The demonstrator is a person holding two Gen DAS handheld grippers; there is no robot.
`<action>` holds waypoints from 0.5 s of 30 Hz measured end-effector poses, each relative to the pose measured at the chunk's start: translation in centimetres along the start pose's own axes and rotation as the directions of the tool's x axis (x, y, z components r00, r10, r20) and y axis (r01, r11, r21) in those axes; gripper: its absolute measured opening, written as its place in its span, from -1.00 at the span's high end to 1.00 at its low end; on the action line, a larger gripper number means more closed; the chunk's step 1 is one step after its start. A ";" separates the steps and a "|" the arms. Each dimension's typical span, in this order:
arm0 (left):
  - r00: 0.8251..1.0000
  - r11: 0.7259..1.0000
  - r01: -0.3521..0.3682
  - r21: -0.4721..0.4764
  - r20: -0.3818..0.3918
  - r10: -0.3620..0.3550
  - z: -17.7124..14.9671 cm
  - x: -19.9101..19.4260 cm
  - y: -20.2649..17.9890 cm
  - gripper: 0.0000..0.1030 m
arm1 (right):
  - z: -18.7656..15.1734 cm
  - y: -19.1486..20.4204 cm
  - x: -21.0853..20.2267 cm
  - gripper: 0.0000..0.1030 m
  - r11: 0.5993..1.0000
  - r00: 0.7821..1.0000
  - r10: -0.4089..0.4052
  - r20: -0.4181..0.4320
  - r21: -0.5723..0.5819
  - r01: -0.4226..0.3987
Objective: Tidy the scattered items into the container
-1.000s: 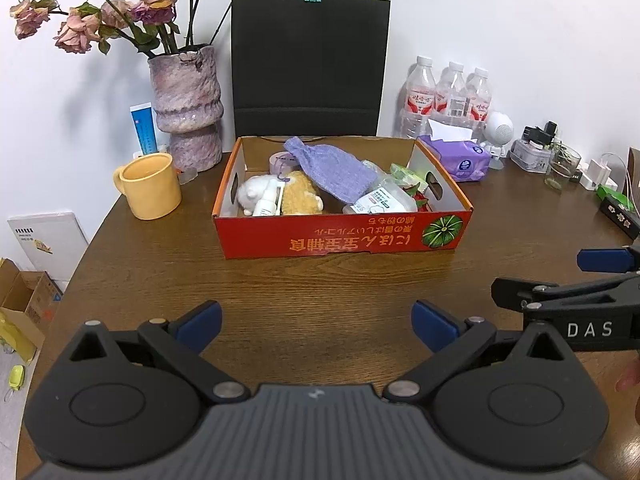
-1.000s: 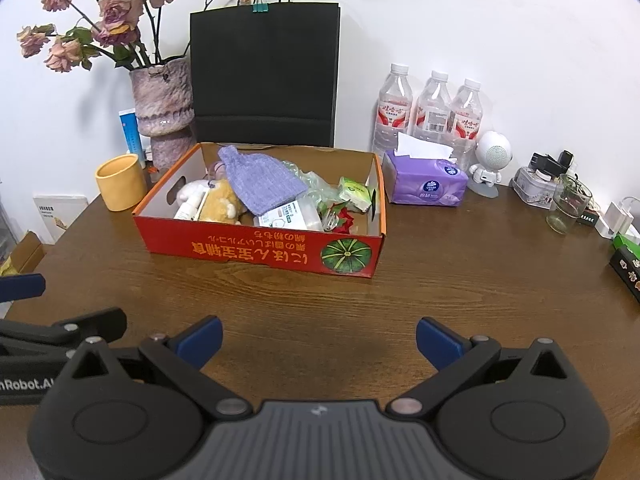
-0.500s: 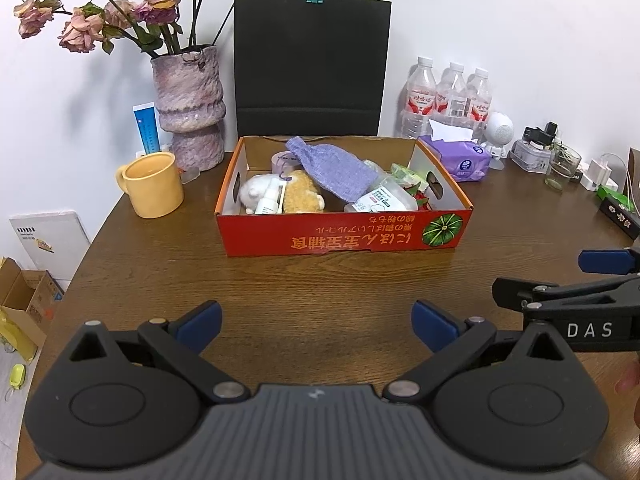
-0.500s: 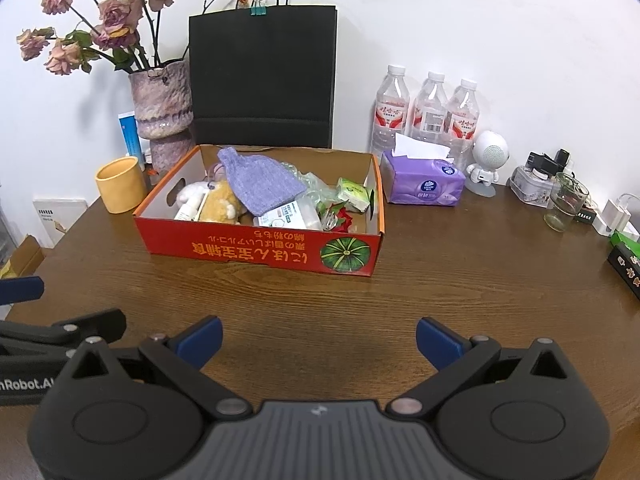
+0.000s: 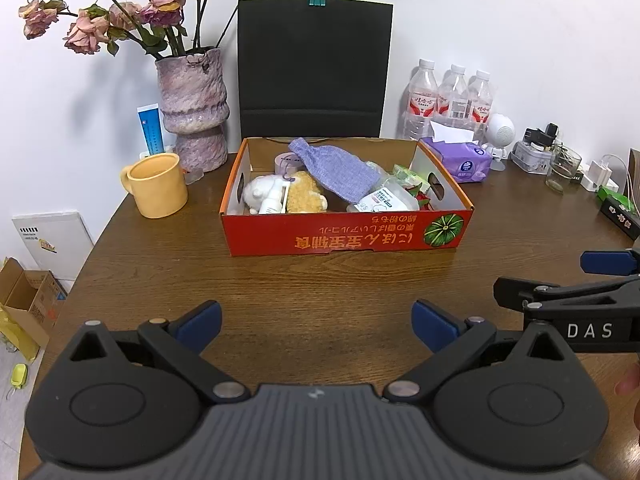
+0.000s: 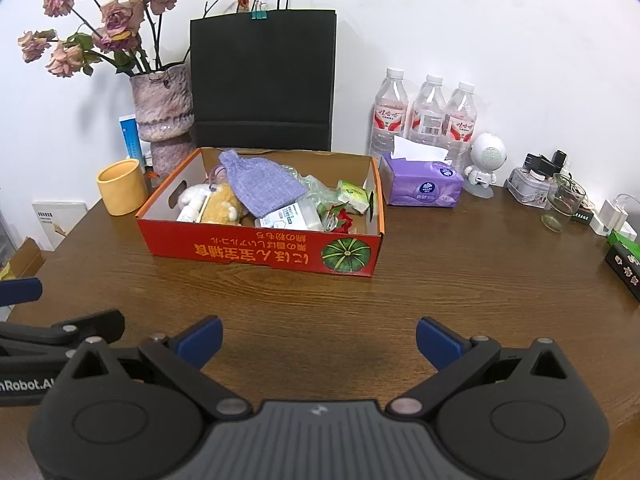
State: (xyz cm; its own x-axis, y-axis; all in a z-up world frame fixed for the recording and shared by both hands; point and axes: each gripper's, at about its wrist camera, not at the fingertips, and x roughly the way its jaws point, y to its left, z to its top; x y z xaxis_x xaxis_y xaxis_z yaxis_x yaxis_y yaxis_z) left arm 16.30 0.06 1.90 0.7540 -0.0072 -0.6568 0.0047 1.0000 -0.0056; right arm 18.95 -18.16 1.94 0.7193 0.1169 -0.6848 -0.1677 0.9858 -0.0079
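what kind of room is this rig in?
Probably a home or small-office corner: a wooden table against a white wall, with a vase of dried roses, bottled water, and chargers.

Left gripper (image 5: pixel 316 326): matte black body, ribbed grey centre panel, two round black discs either side. Black linkage arms with silver pivot pins. Blue fingertip pads (image 5: pixel 198 322). Triangular cut-outs in the outer shoulders.

Right gripper (image 6: pixel 319 338): same build, blue pads (image 6: pixel 436 342), silver pins. White lettering "DAS" on its side; the left one's side reads "nRobot.A", cut off at the frame edge.
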 end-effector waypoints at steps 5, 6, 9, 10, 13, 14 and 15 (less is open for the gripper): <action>1.000 1.000 -0.010 0.004 0.004 0.010 -0.2 -0.2 -0.1 -1.00 | -0.2 0.0 0.0 -1.00 1.000 1.000 0.000 -0.001 0.004 0.000; 1.000 1.000 -0.012 0.005 0.005 0.012 -0.2 -0.2 -0.2 -1.00 | -0.2 0.0 0.0 -1.00 1.000 1.000 0.000 -0.001 0.005 0.000; 1.000 1.000 -0.019 0.011 0.012 0.019 -0.3 -0.3 -0.4 -1.00 | -0.3 0.0 -0.1 -1.00 1.000 1.000 0.000 -0.001 0.008 0.000; 1.000 1.000 -0.020 0.012 0.014 0.020 -0.4 -0.3 -0.4 -1.00 | -0.3 -0.1 -0.1 -1.00 1.000 1.000 0.000 -0.001 0.010 0.000; 1.000 1.000 -0.023 0.011 0.014 0.023 -0.5 -0.3 -0.5 -1.00 | -0.5 -0.1 -0.1 -1.00 1.000 1.000 0.001 -0.002 0.012 -0.001; 0.999 1.000 -0.027 0.010 0.017 0.027 -0.6 -0.4 -0.5 -1.00 | -0.5 -0.1 -0.1 -1.00 1.000 1.000 0.001 -0.003 0.012 -0.001; 0.999 0.999 -0.032 0.011 0.023 0.032 -0.7 -0.5 -0.5 -1.00 | -0.6 -0.2 0.0 -1.00 1.000 1.000 0.001 -0.003 0.012 -0.001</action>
State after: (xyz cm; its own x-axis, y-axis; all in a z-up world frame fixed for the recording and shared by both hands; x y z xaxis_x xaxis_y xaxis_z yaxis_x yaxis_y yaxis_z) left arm 15.50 -0.48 1.71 0.7685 0.0249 -0.6393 -0.0125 0.9996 0.0239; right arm 18.55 -18.38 1.55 0.7172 0.1172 -0.6870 -0.1602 0.9871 0.0012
